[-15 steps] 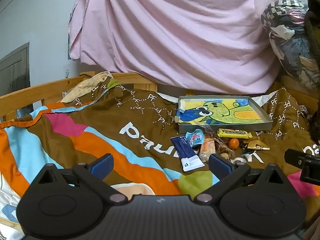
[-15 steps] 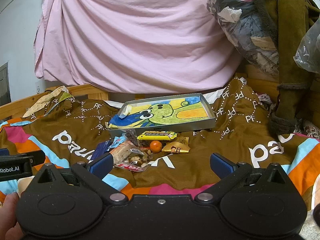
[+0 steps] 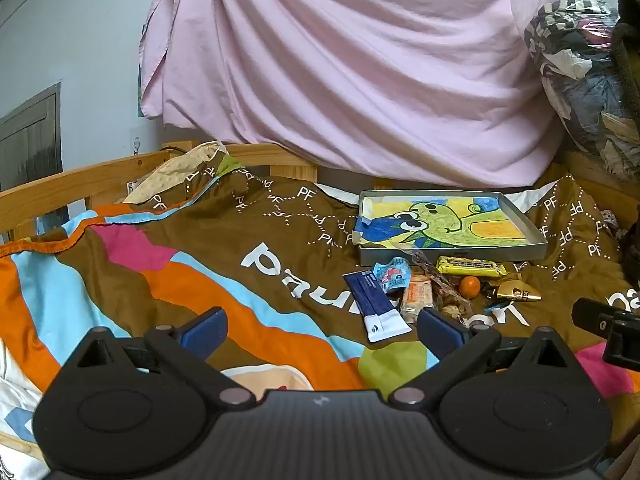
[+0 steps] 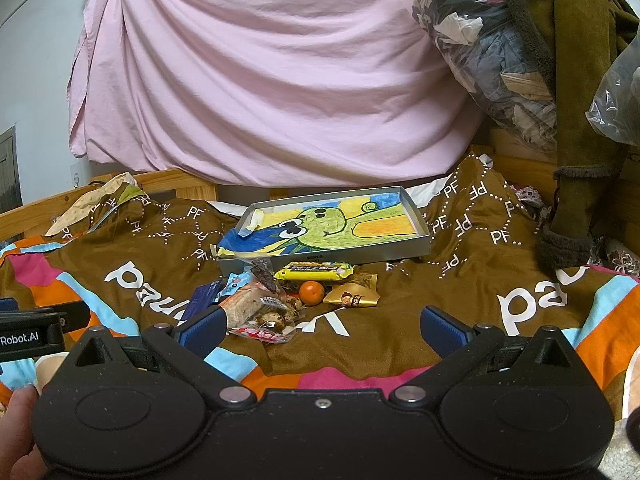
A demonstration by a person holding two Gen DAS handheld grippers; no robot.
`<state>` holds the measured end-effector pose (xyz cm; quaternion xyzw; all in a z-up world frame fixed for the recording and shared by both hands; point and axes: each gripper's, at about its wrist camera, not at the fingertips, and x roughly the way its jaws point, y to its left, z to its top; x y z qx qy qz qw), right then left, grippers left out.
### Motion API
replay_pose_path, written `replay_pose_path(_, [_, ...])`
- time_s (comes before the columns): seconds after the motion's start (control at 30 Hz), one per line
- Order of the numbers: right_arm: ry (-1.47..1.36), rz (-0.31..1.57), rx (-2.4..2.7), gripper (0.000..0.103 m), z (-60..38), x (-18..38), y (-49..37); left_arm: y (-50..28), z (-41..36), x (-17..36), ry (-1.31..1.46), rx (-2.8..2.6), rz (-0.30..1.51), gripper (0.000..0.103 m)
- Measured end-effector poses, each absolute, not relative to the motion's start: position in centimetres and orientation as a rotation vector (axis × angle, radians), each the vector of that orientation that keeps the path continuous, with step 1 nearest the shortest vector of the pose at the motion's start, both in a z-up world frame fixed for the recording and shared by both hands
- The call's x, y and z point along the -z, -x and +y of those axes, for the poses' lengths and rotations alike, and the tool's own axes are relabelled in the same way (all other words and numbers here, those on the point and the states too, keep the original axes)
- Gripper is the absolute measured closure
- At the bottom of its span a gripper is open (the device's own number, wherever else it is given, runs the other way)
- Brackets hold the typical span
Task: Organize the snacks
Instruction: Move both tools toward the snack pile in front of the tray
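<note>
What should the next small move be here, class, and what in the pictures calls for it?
Probably ease the left tongs forward to the dark blue packet, the nearest snack. Both tongs, right too, are open and hold nothing; the snacks lie on the blanket before the tray, which holds none.

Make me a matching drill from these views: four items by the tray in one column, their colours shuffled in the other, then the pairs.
Column one:
1. long flat packet
2. snack bar
3. small round fruit
4. tray wall

Column two:
A. orange
B. grey
C. dark blue with a white end
D. yellow

Pairs: 1-C, 2-D, 3-A, 4-B
</note>
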<state>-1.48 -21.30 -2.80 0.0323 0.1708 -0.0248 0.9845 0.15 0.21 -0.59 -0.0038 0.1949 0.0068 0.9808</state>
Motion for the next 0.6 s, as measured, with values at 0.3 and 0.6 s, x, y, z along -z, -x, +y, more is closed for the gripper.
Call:
replay_pose_path(0.3, [-0.065, 0.347, 0.051, 0.001, -21.24, 2.79, 1.56, -0.18, 0.13, 0.44, 0.006, -0.019, 0.394, 0.0])
replay_pose_path(0.6, [-0.037, 0.371, 0.052, 0.001, -20.77, 2.84, 1.15, -0.53, 0.45, 0.63, 0.002, -0.03, 0.417, 0.0])
